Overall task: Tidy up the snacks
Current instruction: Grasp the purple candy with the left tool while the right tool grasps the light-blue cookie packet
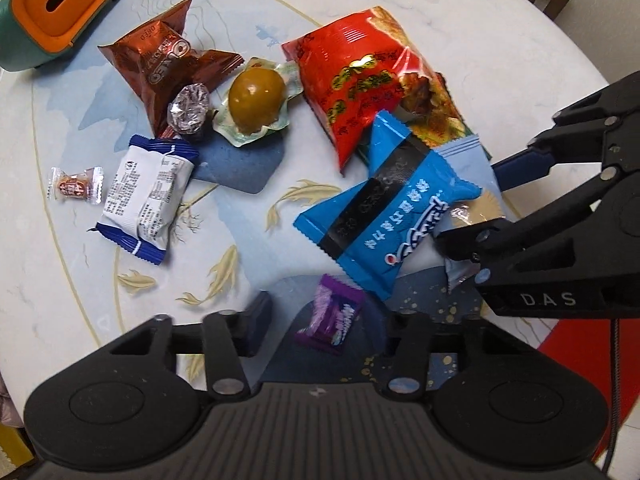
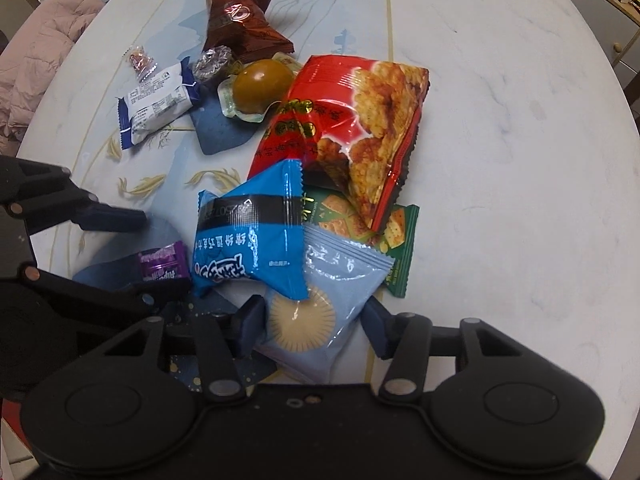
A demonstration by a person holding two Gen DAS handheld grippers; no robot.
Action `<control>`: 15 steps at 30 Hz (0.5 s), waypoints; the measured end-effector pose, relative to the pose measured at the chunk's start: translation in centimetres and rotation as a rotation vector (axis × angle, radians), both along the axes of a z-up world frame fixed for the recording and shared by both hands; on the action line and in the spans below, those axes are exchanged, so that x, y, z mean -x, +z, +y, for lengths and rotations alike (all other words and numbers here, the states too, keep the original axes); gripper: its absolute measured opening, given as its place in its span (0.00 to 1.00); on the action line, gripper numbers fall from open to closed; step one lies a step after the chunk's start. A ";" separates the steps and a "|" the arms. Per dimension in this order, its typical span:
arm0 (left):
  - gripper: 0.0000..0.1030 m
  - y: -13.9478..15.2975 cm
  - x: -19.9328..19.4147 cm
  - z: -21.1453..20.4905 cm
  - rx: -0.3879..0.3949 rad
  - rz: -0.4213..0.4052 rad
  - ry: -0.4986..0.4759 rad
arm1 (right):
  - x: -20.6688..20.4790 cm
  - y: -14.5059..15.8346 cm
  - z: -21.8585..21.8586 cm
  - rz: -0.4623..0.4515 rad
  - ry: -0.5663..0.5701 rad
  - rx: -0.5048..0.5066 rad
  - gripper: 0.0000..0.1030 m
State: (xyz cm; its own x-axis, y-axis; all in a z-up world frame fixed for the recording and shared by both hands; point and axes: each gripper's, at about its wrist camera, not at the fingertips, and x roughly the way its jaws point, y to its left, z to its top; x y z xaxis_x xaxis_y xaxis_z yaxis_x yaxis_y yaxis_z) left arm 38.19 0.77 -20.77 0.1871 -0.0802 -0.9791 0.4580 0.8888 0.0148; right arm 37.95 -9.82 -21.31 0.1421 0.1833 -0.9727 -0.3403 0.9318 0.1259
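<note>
Right wrist view: our right gripper (image 2: 314, 326) fingers apart astride the pale blue packet (image 2: 320, 320), not yet clamped | left gripper (image 1: 324, 320) fingers apart around the purple candy (image 1: 330, 316) | step: picking from the pile mid-table (image 2: 500, 140) | next: we close squarely, lift clear of the overlapping bright blue packet (image 2: 256, 240) | beyond: red bag (image 2: 352, 128).

Left tongs (image 1: 326, 320) open around purple candy (image 1: 330, 316), blue packet (image 1: 384, 208) beyond
</note>
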 end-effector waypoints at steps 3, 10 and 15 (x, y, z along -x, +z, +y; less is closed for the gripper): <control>0.27 0.1 0.2 0.0 0.008 0.003 0.010 | 0.1 0.2 -0.3 -0.009 -0.002 0.002 0.46; 0.13 0.5 0.5 0.9 0.023 0.001 0.073 | 0.4 0.8 -2.0 -0.015 -0.045 -0.024 0.45; 0.11 1.3 0.8 2.1 0.021 -0.017 0.122 | 0.9 2.1 -2.7 -0.028 -0.070 -0.057 0.45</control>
State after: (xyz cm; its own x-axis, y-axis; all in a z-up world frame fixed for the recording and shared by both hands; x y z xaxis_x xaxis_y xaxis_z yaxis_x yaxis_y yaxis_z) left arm 37.40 2.83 -19.43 0.2134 -0.0766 -0.9740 0.3458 0.9383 0.0020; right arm 37.01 -12.57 -19.25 0.1836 0.2274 -0.9563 -0.2793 0.9449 0.1710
